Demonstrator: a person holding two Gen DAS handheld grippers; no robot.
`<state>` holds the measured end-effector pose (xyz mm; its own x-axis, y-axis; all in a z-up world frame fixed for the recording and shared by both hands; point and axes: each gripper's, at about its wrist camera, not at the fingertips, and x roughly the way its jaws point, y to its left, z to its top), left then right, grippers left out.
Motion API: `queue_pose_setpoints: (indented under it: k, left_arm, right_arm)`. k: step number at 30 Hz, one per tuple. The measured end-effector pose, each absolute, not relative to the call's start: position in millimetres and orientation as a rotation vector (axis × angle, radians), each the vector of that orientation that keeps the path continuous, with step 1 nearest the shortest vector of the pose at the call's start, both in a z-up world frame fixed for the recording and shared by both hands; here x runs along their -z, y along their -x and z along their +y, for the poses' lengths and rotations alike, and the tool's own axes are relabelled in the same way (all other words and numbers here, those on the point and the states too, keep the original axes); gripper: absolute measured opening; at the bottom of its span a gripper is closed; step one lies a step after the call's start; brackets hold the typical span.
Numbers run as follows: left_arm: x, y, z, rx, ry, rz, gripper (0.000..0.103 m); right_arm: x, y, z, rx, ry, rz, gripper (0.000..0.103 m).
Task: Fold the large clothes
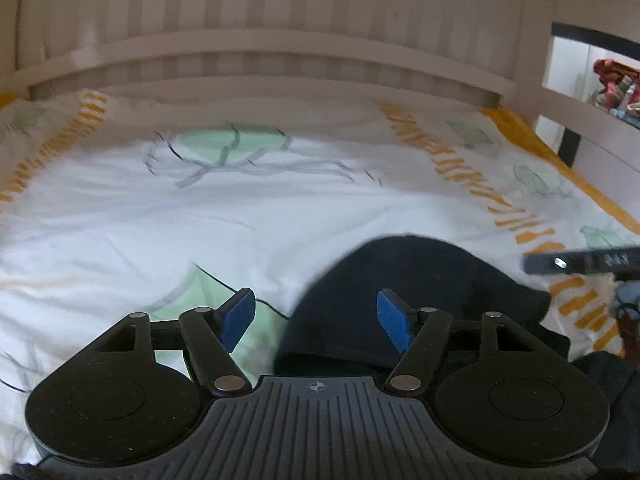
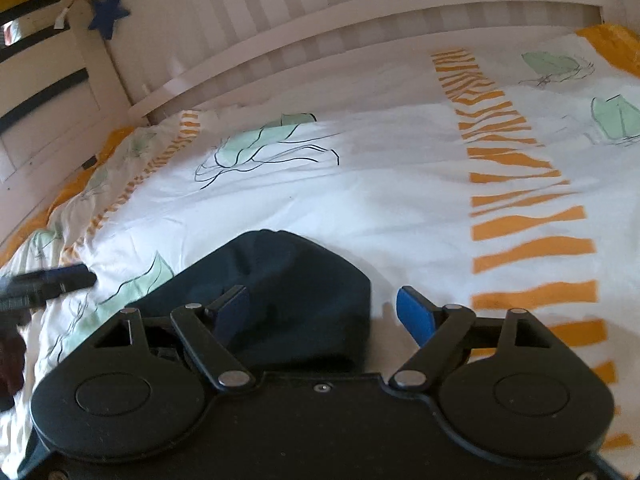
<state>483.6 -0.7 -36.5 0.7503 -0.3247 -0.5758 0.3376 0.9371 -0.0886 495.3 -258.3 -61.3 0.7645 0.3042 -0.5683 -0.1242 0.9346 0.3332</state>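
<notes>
A dark navy garment (image 1: pixel 420 272) lies in a rounded, bunched heap on the white bed cover (image 1: pixel 280 216). My left gripper (image 1: pixel 316 316) hovers over the heap's left edge, open, with its blue pads (image 1: pixel 240 316) well apart and nothing pressed between them. In the right wrist view the same garment (image 2: pixel 288 268) sits just ahead. My right gripper (image 2: pixel 324 316) is open, its left finger over the cloth and its right pad (image 2: pixel 416 320) over bare sheet. Each view catches a dark finger of the other gripper at its edge (image 1: pixel 580 263) (image 2: pixel 60 276).
The bed cover (image 2: pixel 400 208) is white with green leaf prints and orange striped bands. A pale slatted wooden rail (image 1: pixel 260 52) (image 2: pixel 360 12) runs along the far side. A blue star (image 2: pixel 109 9) hangs on the corner post. Red items (image 1: pixel 616 84) sit beyond the right rail.
</notes>
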Motion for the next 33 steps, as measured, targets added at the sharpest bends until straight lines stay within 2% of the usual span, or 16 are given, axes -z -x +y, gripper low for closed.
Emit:
queue_pose_setpoints:
  k: [6,14,15,16,17,18,22,26,33]
  left_arm:
    - [89,-502,-20,0.352,0.003,0.752,0.066]
    - [106,-496,-18,0.366,-0.023,0.726,0.068]
    - [105,-496,-20,0.365,-0.029,0.725,0.068]
    - [104,-495,-21,0.362,-0.037,0.724,0.068]
    - [103,-495,-23,0.360,-0.045,0.725,0.068]
    - [101,-495,-24,0.359,-0.051,0.727,0.067]
    - [83,-488,-16,0.376,-0.026,0.711,0.067]
    - [58,-465,3,0.414,0.034,0.688,0.067]
    - [38,-407,33,0.469,0.105,0.712,0.067]
  right_arm:
    - [84,-523,-253,-0.223,-0.331,0.712,0.083]
    - [104,-542,-262,-0.249,-0.363,0.758,0.083]
    - [105,-543,-261,-0.252,-0.366,0.756,0.080]
    - [105,-543,-261,-0.257,-0.363,0.755,0.071]
    - [105,-544,-259,-0.260,-0.353,0.762,0.038]
    - [103,-545,-257,-0.244,-0.339,0.774,0.021]
    - [80,-531,-239,-0.252,-0.205,0.702,0.018]
    - [42,-498,-221,-0.307,-0.077,0.553,0.016]
    - [-11,-399,-175,-0.476,0.257,0.326,0.015]
